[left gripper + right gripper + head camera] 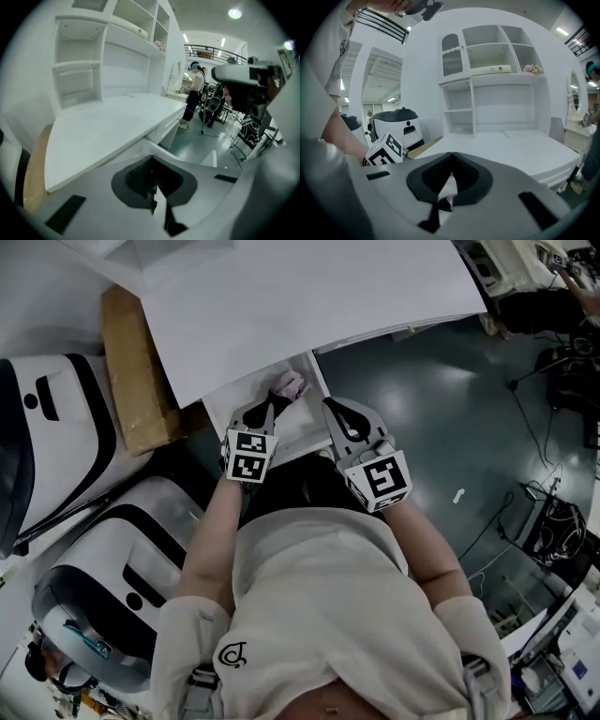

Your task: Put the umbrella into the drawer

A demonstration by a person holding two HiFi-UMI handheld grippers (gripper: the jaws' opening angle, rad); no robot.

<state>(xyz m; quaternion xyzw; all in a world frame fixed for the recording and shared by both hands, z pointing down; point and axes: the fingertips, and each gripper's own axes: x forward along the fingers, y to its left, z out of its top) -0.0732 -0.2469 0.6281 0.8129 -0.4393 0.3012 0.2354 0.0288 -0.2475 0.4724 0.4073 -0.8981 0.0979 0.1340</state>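
Two grippers hang side by side over the open drawer [217, 413], both empty.

Left gripper [277, 401]: fingers [137, 179] pressed together, dark pads meeting at the tips, nothing between them.

Right gripper [330, 407]: fingers [436, 177] likewise closed tip to tip, nothing pinched.

Umbrella [289, 383]: lies inside the drawer. In the head view it sits just beyond the left fingertips and a little to the left of the right fingertips. Neither pair of fingers grips it. The head view does not settle whether the left tips hang clear above it or rest close against it. The left gripper view looks out over the bench [108, 126] top, so it gives no help there.

Look of it: pink, folded to a short bundle, fabric bunched and creased. It reads pale against the white drawer floor. Only the end nearer the fingers shows. The far end meets the bench edge, and I cannot tell how far it runs beneath.

Drawer: white, pulled out from under the bench front, below both pairs of fingers. The right fingers are over its right wall.
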